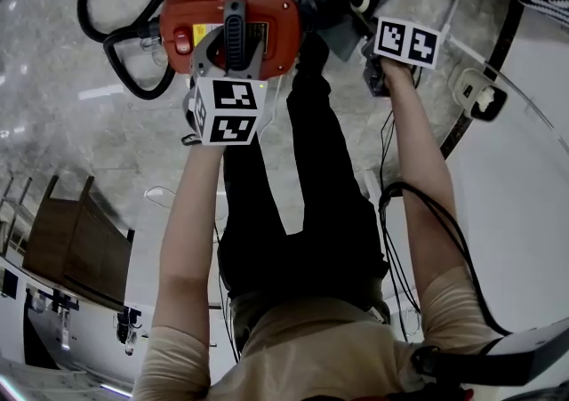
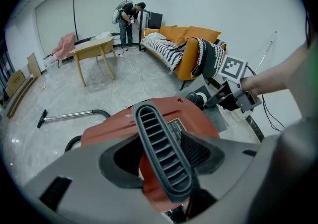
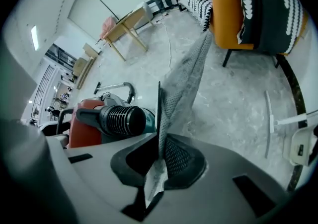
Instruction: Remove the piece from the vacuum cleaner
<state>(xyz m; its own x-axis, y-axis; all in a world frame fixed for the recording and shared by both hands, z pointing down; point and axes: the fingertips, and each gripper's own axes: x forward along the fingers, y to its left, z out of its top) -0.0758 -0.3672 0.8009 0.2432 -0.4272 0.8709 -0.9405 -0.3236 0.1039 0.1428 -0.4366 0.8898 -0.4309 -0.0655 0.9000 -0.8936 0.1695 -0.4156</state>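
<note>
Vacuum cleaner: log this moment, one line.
left claw: shut on black ribbed vacuum handle | right claw: shut on grey fabric sheet

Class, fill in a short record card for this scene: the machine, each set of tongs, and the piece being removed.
Machine: red vacuum cleaner on the floor, black hose looped beside it
Left tongs: shut on the ribbed handle
Right tongs: shut on the grey mesh piece
Piece: thin, beside the machine; whether fully free cannot be told

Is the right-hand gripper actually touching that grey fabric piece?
Touching. The right gripper view shows the right gripper pinching the grey fabric piece between its jaws.
</note>
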